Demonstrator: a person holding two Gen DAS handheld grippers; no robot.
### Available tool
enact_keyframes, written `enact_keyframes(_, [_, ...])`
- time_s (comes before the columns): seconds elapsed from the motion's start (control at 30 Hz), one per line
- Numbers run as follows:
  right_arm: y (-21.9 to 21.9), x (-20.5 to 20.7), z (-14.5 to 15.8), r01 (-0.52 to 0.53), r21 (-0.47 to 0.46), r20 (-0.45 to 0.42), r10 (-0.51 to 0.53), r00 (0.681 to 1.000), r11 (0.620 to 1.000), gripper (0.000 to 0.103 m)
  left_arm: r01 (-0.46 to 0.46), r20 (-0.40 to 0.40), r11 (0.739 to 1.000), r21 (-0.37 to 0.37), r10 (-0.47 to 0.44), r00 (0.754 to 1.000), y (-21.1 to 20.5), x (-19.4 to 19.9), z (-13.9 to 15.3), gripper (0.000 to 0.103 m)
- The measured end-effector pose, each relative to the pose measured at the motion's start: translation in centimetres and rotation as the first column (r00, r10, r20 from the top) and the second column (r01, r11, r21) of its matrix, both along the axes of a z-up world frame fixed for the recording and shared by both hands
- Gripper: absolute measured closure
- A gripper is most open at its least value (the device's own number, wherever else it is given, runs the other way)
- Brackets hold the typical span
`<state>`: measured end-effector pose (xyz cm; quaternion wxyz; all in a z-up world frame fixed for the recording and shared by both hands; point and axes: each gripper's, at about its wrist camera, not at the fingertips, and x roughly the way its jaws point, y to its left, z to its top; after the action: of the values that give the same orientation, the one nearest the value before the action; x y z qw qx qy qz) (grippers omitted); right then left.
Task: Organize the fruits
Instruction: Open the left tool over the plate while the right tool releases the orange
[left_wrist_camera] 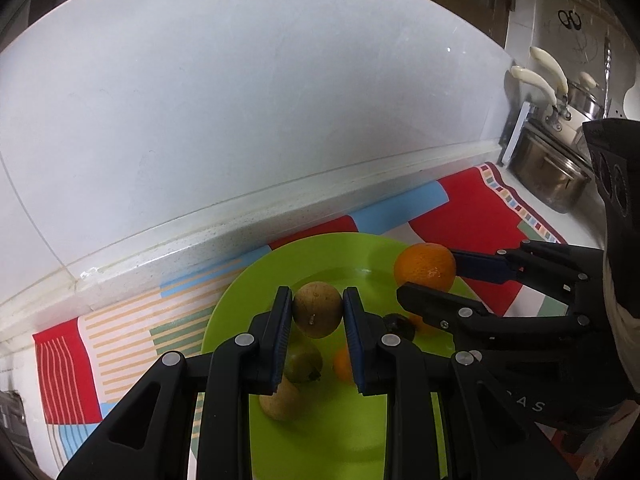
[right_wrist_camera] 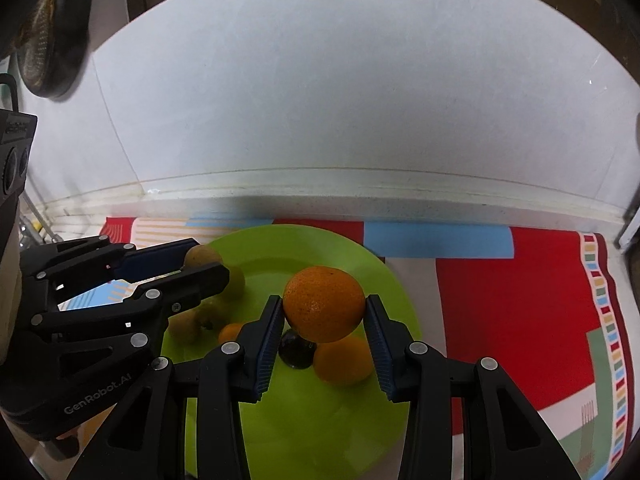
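The left gripper [left_wrist_camera: 317, 312] is clamping a round brown fruit [left_wrist_camera: 318, 309] at frame centre above the green plate [left_wrist_camera: 320, 432]; the right gripper [right_wrist_camera: 324, 320] is pinching a bright, dimpled orange [right_wrist_camera: 324, 304].

The plate [right_wrist_camera: 360, 264] is a plain bright lime green. Under it lies a cloth [right_wrist_camera: 500, 300] patterned in blocks of red, sky blue and white, with panels of thin orange and muted green stripes at the left of the frame and a dark red border of small multicoloured squares at the right. The orange [right_wrist_camera: 324, 304] in mid-frame is deep orange with a pitted skin; the round fruit [left_wrist_camera: 318, 310] is dull brownish tan. Both tongs [left_wrist_camera: 316, 312] [right_wrist_camera: 324, 320] are black with blue ribbed pads. The wall [right_wrist_camera: 340, 100] is pale grey-white. The pots [left_wrist_camera: 548, 168] at upper right are silvery steel with cream handles.
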<state>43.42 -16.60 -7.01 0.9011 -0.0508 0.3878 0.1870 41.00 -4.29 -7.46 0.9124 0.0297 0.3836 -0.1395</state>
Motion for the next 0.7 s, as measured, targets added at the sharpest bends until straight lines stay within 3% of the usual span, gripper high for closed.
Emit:
enact_keyframes(0.23, [-0.2, -0.2, 0.2, 0.006, -0.004, 0.025, -0.006, 1.0, 1.0, 0.06, -0.008, 0.049, 0.999, 0.04, 0.006, 0.999, 0.0, -0.6, 0.8, 0.067])
enact_keyframes(0.7, [-1.3, -4.7, 4.3, 0.028, 0.032, 0.116, -0.032, 0.993, 0.999, 0.056, -0.081, 0.09, 0.997, 0.012, 0.079, 0.993, 1.5, -5.2, 4.3, 0.053])
